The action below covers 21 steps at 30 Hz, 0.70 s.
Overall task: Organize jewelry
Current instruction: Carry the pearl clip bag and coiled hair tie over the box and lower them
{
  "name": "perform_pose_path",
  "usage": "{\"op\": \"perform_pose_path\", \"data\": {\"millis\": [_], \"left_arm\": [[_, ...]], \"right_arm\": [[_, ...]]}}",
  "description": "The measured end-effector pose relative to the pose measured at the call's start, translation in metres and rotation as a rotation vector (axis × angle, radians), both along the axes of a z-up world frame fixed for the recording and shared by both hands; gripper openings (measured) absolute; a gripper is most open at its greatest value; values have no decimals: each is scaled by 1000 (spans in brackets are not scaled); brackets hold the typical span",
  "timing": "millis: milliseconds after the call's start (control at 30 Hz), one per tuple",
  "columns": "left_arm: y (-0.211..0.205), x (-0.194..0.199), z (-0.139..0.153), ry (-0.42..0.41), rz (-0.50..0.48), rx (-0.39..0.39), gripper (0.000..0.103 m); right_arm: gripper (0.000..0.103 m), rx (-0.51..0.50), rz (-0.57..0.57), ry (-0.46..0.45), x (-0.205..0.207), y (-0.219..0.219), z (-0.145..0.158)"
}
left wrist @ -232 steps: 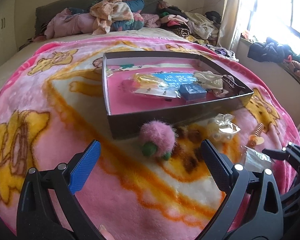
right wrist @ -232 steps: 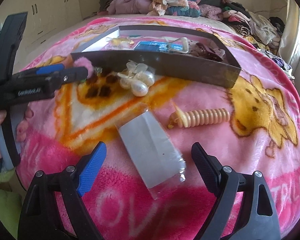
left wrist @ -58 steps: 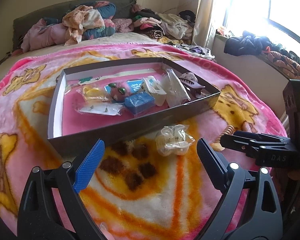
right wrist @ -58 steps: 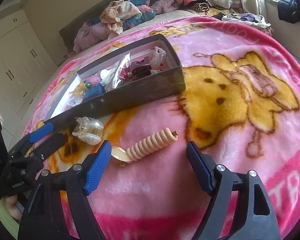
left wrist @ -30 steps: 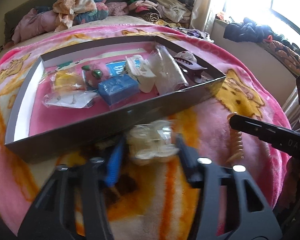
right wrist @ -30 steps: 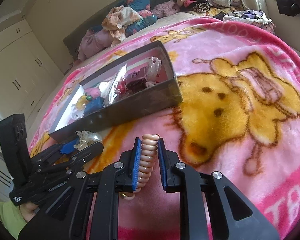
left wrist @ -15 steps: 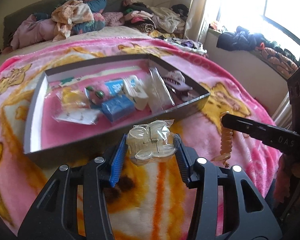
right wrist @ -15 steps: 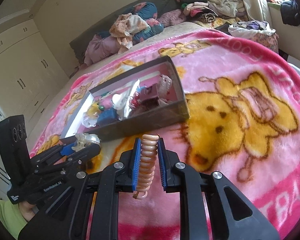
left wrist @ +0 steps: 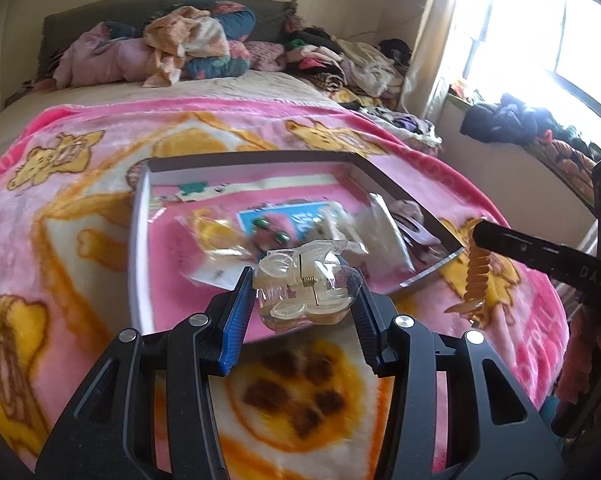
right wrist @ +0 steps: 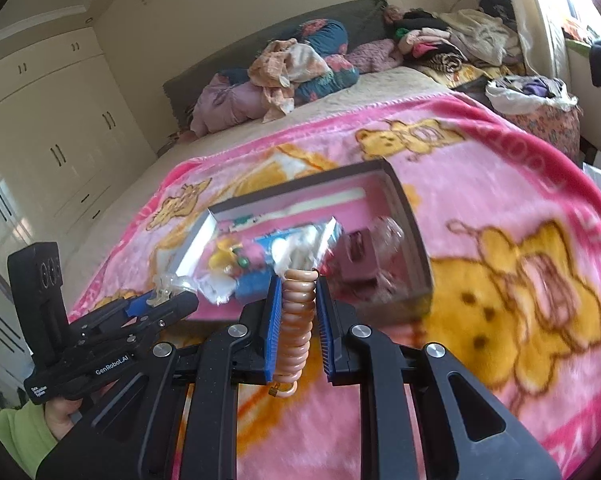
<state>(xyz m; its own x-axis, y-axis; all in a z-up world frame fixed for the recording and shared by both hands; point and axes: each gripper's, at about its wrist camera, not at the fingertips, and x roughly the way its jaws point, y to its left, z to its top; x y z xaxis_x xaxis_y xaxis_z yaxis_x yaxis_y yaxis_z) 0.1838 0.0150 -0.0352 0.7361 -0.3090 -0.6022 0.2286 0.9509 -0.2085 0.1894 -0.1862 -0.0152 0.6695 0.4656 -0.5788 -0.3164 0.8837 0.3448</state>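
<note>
My left gripper (left wrist: 302,294) is shut on a clear plastic claw hair clip (left wrist: 304,284) in a thin wrapper, held in the air above the near wall of the grey jewelry box (left wrist: 138,240). The right gripper (right wrist: 296,308) is shut on a beige spiral hair tie (right wrist: 296,320), which hangs upright between its pads just short of the box (right wrist: 414,248). In the left wrist view the spiral tie (left wrist: 476,276) dangles from the right gripper at the box's right corner. In the right wrist view the clip (right wrist: 166,284) shows at the left gripper's tip.
The box holds several small items: a yellow bag (left wrist: 216,236), a pink pom-pom (left wrist: 274,226), a clear bag (left wrist: 384,232). It sits on a pink cartoon blanket (left wrist: 80,208) on a bed. Clothes (left wrist: 188,48) pile at the headboard. Wardrobes (right wrist: 40,152) stand left.
Both grippers rose off the blanket with their loads and came closer to the box; the clip and the spiral tie now hang over its near edge.
</note>
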Motion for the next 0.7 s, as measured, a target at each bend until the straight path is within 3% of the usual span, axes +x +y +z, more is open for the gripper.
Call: {"op": "perform_pose_path", "data": {"millis": [367,700], "left_arm": [[24,14,-3,-1,64,-20,38],[33,27,-6,6,103,-18,38]], "right_arm": [[17,-26,46,-21,34,31,12],[17,-75,83,15,63,56,-1]]}}
